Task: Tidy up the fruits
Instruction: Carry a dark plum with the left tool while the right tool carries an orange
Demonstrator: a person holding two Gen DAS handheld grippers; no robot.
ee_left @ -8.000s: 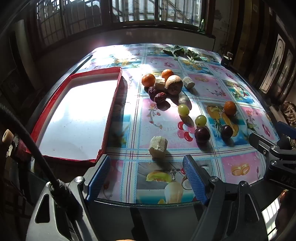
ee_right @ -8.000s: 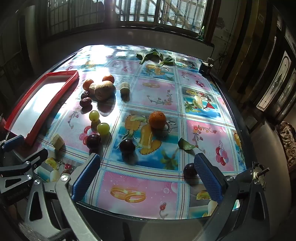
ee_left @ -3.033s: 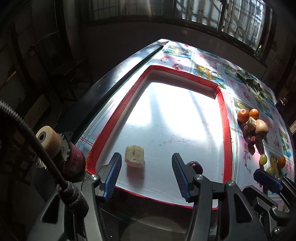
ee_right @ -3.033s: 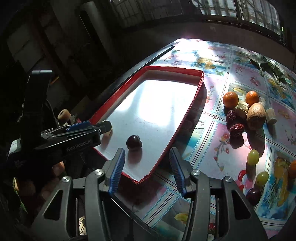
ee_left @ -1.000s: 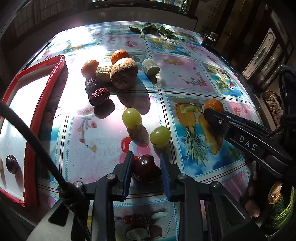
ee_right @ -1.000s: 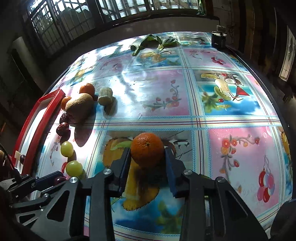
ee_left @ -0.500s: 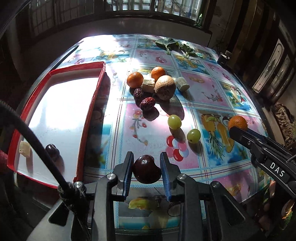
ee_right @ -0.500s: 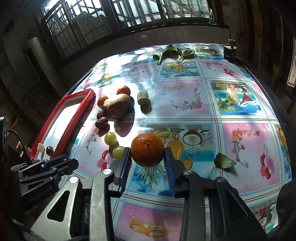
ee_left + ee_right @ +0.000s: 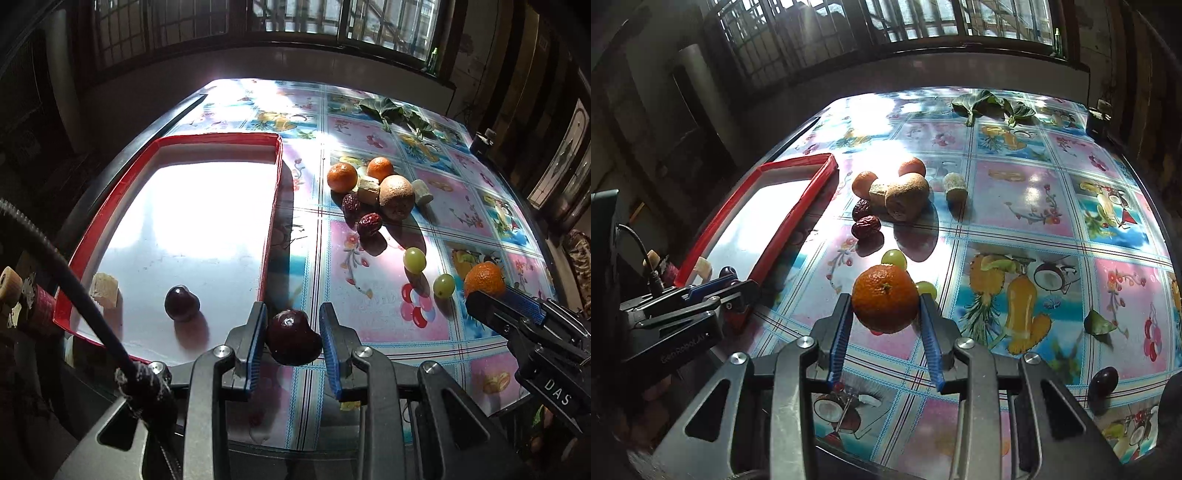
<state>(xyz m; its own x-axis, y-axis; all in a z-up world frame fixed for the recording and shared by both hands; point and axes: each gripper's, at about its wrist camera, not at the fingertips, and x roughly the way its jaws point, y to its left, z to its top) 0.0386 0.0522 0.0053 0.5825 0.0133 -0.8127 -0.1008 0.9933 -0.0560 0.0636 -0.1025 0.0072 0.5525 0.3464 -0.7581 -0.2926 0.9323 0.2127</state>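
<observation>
My left gripper [image 9: 293,341] is shut on a dark plum [image 9: 291,336], held above the table just right of the red-rimmed white tray [image 9: 271,221]. In the tray lie another dark plum [image 9: 181,302] and a pale fruit chunk [image 9: 105,291]. My right gripper [image 9: 886,314] is shut on an orange [image 9: 885,298], held above the table; the orange also shows in the left wrist view [image 9: 484,278]. A cluster of two oranges [image 9: 341,176], a brown kiwi [image 9: 397,192], red dates [image 9: 369,223] and pale chunks lies on the table, with two green grapes [image 9: 414,259] nearer.
A flowered tablecloth [image 9: 1027,206] covers the table. Green leaves [image 9: 982,101] lie at the far end, a small dark box [image 9: 1099,122] at the far right edge. A loose leaf [image 9: 1099,323] and a dark plum [image 9: 1103,382] lie near the right front edge.
Both grippers have swung left towards the tray, each still holding its fruit. The tray with the plum and chunk now sits closer in the left wrist view.
</observation>
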